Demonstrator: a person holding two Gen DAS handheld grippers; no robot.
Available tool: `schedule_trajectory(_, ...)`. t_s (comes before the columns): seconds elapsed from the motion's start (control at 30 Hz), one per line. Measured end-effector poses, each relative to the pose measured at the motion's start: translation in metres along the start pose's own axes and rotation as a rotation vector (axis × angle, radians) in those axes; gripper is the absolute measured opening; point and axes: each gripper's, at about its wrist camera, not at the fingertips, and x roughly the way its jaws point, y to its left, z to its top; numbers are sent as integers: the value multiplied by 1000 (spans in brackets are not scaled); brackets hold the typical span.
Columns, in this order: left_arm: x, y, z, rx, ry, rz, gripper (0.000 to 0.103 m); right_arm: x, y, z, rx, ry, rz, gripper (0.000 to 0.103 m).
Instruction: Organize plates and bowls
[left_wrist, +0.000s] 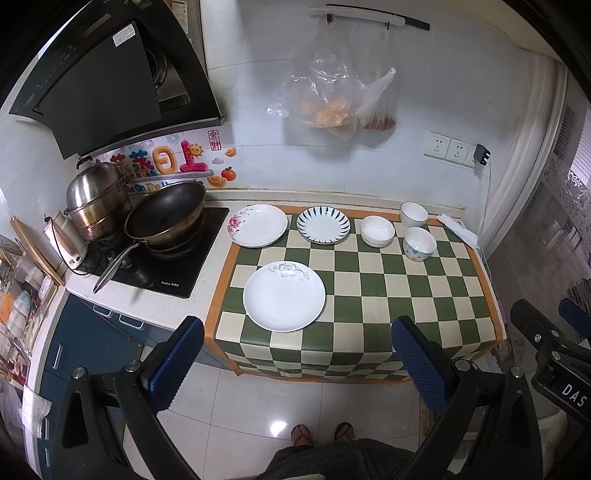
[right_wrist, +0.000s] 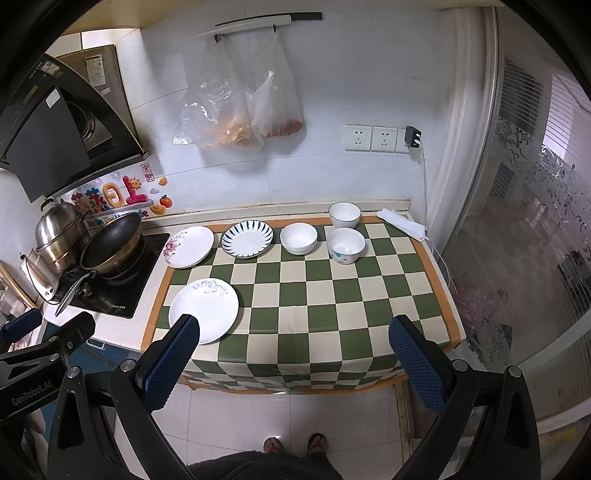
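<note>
Both the left tongs (left_wrist: 297, 363) and right tongs (right_wrist: 293, 360) hang wide apart and empty above the floor, short of the checkered tabletop (left_wrist: 373, 284). A grey-flowered plate (left_wrist: 284, 296) lies near its front edge; behind sit a pink-flowered plate (left_wrist: 259, 225), a blue-striped plate (left_wrist: 324, 225) and three bowls: a plain bowl (left_wrist: 377, 231), a dotted bowl (left_wrist: 419, 244) and a rimmed bowl (left_wrist: 414, 214).

Three plates (left_wrist: 284, 301) (left_wrist: 258, 225) (left_wrist: 324, 224), three bowls (left_wrist: 377, 230) (left_wrist: 414, 214) (left_wrist: 419, 243), upright, unstacked, apart.
</note>
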Motion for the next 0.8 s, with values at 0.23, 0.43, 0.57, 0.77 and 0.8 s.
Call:
schedule_trajectory(0.23, -1, 3, 0, 2, -3, -1, 103, 0, 1, 0, 1, -1, -2, 103)
schedule_trajectory(0.43, -2, 2, -2, 0, -5, -2, 103, -3, 2, -1, 2, -7, -1, 103)
schedule_trajectory(0.57, -6, 2, -4, 0, -13, 1, 103, -4, 1, -2, 1, -8, -1, 103)
schedule_trajectory(0.77, -6, 2, -3, 1, -15, 0, 103, -4, 1, -1, 1, -6, -1, 103)
schedule_trajectory(0.8, -6, 2, -2, 2, -14, 0, 103, -4, 1, -1, 2, -6, -1, 103)
